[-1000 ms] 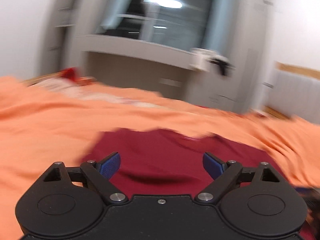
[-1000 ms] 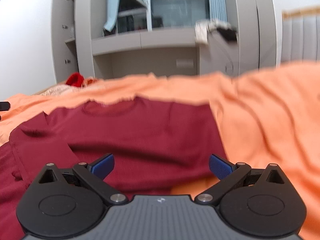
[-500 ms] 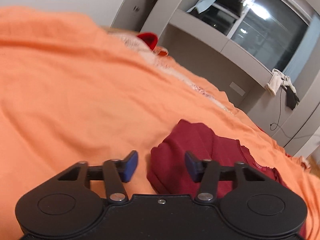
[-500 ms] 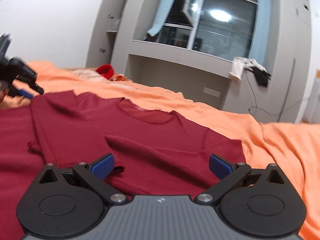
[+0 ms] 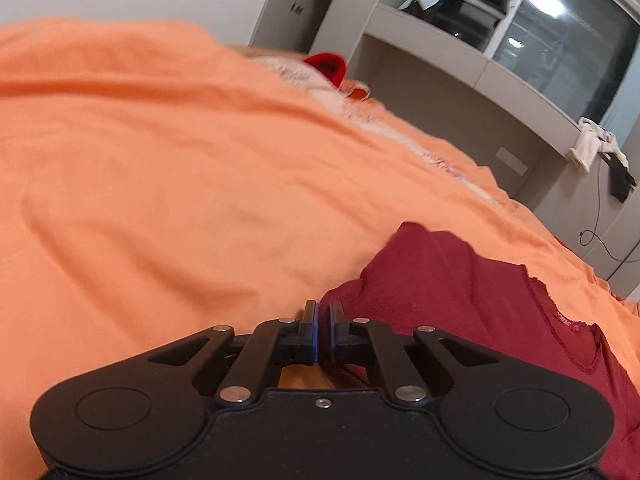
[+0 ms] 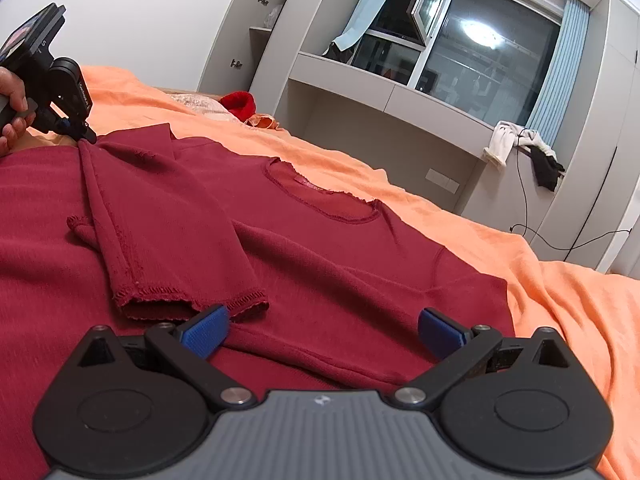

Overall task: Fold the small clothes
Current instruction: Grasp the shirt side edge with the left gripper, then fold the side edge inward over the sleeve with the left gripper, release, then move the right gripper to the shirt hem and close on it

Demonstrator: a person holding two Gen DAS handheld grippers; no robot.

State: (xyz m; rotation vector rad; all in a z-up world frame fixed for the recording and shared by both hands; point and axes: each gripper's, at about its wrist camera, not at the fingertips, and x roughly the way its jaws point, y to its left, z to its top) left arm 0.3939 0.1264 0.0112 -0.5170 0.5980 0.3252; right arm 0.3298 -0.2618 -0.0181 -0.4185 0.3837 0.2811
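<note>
On orange sheet (image 6: 568, 304), frayed knit shirt (image 6: 328, 248).

Pretty clearly a bedroom in someone's home. Whole foreground is a bed with a rumpled orange sheet (image 6: 568, 300), and at about 1 o'clock there's a big window (image 6: 480, 56) that's dark outside, ceiling light reflecting in it, pale blue curtains (image 6: 560, 64) either side. Grey built-in cabinets (image 6: 600, 160) and a ledge (image 6: 392, 96) run under it, with some clothes (image 6: 520, 148) dumped on the ledge end. Wall socket (image 6: 442, 179) plus a cable at 2 o'clock.
</note>
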